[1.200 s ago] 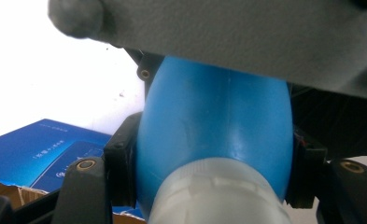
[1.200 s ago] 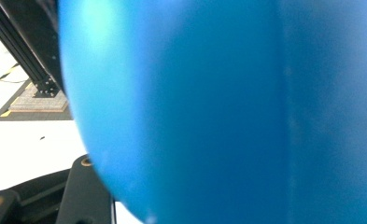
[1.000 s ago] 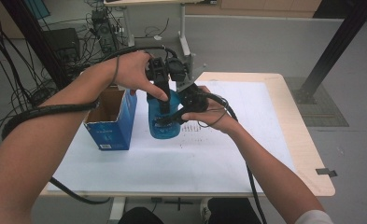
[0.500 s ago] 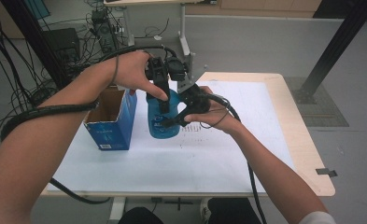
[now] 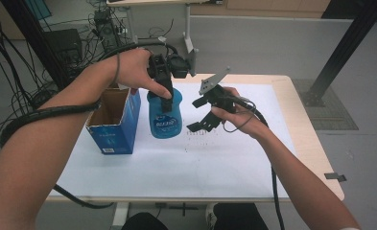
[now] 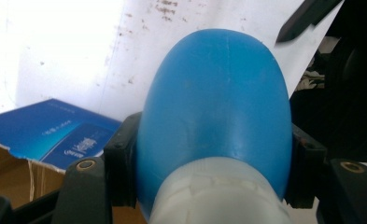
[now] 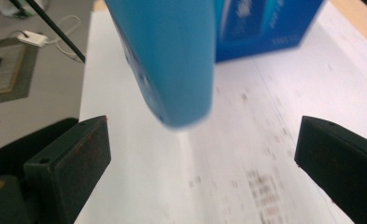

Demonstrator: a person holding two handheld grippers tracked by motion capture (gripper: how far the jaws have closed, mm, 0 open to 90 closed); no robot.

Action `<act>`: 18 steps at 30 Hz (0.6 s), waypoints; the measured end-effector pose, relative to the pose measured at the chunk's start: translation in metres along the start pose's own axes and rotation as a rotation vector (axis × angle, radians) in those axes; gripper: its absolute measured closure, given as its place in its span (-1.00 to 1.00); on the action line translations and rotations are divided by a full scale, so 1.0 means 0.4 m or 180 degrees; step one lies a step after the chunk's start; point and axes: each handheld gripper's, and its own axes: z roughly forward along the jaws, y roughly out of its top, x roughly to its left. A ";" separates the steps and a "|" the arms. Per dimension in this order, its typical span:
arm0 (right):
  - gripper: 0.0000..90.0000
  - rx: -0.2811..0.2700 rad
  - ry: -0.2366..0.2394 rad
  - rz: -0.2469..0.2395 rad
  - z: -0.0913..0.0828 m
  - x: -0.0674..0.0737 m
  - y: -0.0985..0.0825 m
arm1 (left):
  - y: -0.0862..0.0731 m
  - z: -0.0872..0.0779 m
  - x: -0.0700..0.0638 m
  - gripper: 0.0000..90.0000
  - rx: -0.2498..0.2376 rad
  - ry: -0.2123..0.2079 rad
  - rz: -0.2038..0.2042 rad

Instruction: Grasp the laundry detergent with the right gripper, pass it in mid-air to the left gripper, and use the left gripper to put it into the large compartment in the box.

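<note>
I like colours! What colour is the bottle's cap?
White, on a blue bottle; the cap shows best in the left gripper view.

Taking the white table [image 5: 234,167] as landmark, the count runs so: one blue bottle [image 5: 165,114] stands upright on it toward its far left part, and one blue carton [image 5: 113,125], its top torn open, stands just left of that bottle on the same table. Two grippers hang over the table: one left gripper [image 5: 166,91] clamped on the bottle's top, one right gripper [image 5: 201,114] just right of the bottle, jaws spread. One person, two forearms.
</note>
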 end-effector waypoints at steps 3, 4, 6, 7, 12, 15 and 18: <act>-0.91 0.0151 -0.0146 0.0178 -0.032 -0.004 -0.021 | -0.005 -0.016 0.008 -0.18 -0.0023 -0.0003 -0.0132; -0.91 0.0198 -0.0195 0.0227 -0.044 -0.005 -0.029 | -0.007 -0.023 0.010 -0.18 -0.0034 0.0004 -0.0178; -0.90 0.0301 -0.0291 0.0348 -0.068 -0.010 -0.045 | -0.011 -0.038 0.015 -0.18 -0.0047 0.0017 -0.0302; -0.89 0.0348 -0.0326 0.0392 -0.081 -0.013 -0.053 | -0.014 -0.046 0.018 -0.18 -0.0042 0.0028 -0.0369; -0.88 0.0674 -0.0443 0.0606 -0.137 -0.022 -0.091 | -0.031 -0.087 0.033 -0.19 0.0015 0.0157 -0.0738; -0.88 0.0825 -0.0462 0.0662 -0.161 -0.021 -0.110 | -0.044 -0.120 0.049 -0.19 0.0019 0.0201 -0.1010; -0.88 0.0903 -0.0471 0.0754 -0.182 -0.025 -0.131 | -0.064 -0.156 0.070 -0.19 -0.0036 0.0205 -0.1343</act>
